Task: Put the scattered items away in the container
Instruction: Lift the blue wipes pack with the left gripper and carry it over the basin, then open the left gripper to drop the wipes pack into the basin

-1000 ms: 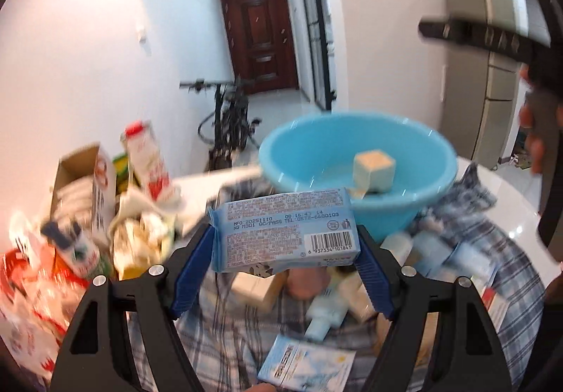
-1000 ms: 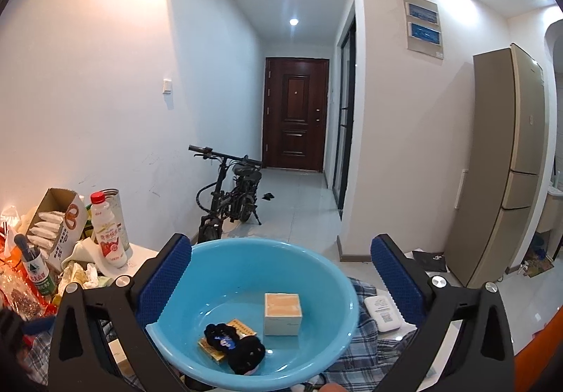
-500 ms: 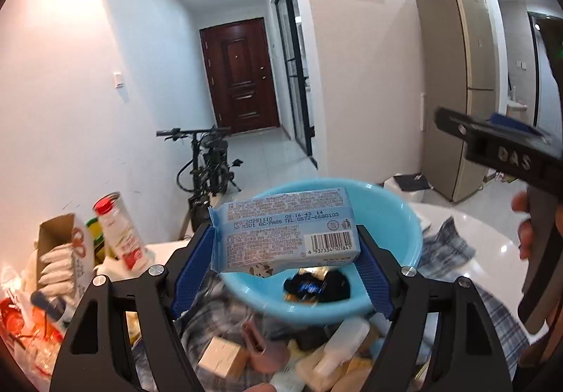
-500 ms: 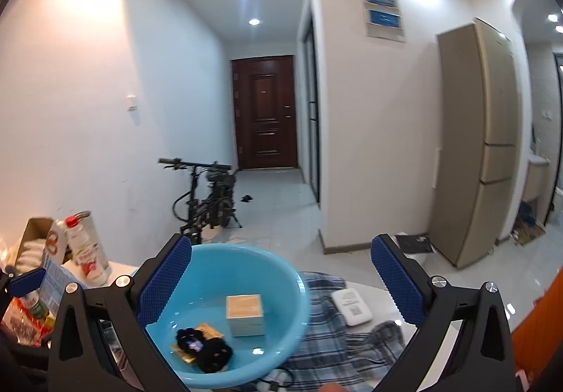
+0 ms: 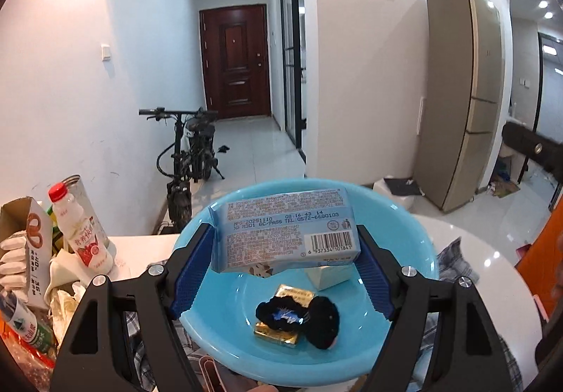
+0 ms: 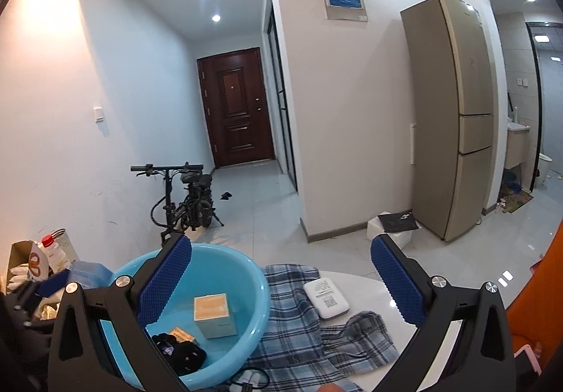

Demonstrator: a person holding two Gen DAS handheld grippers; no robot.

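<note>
Left gripper [image 5: 285,263]: jaws clamp the blue pack [image 5: 286,233], now hanging over the blue basin [image 5: 418,237] (a second ago short of it).
Right gripper [image 6: 279,281]: jaws wide apart, empty, now further right of the basin.
Hidden: pack covers most of the cream box [image 5: 330,274].

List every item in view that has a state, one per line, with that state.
left gripper: shut on the blue packet
blue packet: held above the basin
right gripper: open, holding nothing
blue basin: upright, partly filled
small box: upright in the basin
milk bottle: upright, capped
brown door: closed
</note>
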